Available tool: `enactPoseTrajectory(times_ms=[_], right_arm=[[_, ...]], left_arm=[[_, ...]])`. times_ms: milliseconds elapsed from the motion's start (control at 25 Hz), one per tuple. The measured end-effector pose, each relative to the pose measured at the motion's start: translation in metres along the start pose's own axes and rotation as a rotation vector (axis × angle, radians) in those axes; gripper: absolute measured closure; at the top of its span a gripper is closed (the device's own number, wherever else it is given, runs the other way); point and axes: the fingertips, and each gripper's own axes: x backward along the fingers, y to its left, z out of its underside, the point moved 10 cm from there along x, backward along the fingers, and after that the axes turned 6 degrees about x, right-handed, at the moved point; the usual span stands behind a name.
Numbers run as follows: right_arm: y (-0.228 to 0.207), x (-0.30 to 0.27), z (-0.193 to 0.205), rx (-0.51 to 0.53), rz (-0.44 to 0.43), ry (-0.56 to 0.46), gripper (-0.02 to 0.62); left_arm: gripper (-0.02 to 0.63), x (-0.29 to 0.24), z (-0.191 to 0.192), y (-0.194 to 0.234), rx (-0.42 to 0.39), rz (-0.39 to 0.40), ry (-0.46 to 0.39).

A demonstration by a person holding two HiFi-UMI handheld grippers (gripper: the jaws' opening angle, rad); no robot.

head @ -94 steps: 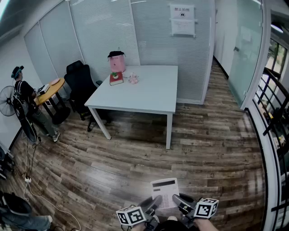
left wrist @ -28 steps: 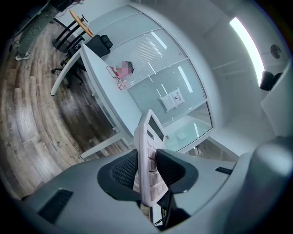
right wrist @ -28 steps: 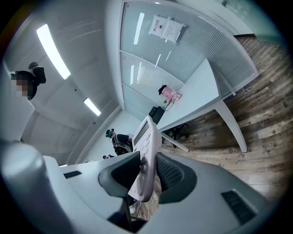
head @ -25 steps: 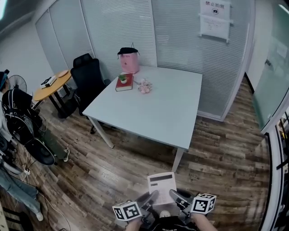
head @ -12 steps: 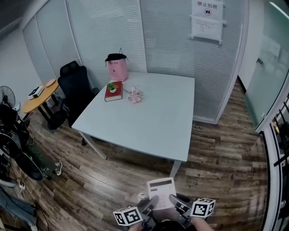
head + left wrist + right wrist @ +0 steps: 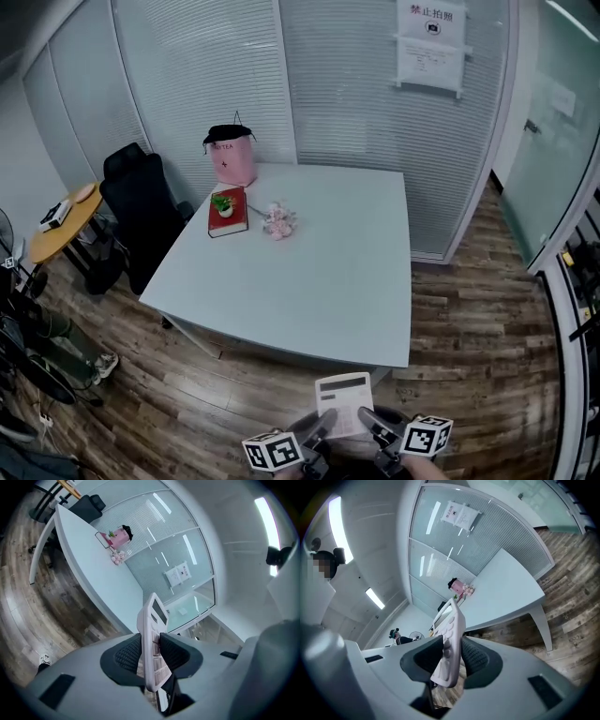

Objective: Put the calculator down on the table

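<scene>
Pinched by left claw (image 6: 317, 429) and right claw (image 6: 372, 424), calculator (image 6: 344, 401) hangs apparently just short of desk (image 6: 319, 281). Set-down itself not yet done.

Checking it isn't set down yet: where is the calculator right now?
In the head view the calculator is at bottom centre, clamped by the left gripper and right gripper, over the floor just short of the table.

White table (image 6: 328, 277) bears red book (image 6: 228, 214); pink bag (image 6: 234, 161); pink flowers (image 6: 278, 221).

White calculator (image 6: 344, 403), held short of table (image 6: 309, 272)
</scene>
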Motion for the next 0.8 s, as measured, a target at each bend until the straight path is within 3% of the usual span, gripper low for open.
enactPoseTrajectory(times_ms=[200,440,640,800], right_arm=[[0.008,-0.052,-0.024,0.047,0.065,-0.02,0.46],[0.005,-0.105,-0.043,0.048,0.08,-0.049,0.457],[0.005,-0.139,-0.058,0.112,0.183,-0.057,0.445],[-0.001,-0.148,-0.07,0.034,0.128,-0.093,0.467]], left_arm=[[0.469,-0.009,-0.059,0.015,0.003,0.01,0.032],[0.471,-0.019,-0.116,0.036,-0.014,0.024,0.059],[0.482,-0.028,-0.154,0.048,-0.023,0.024,0.083],[0.482,-0.035,-0.169,0.052,-0.006,0.055,0.08]])
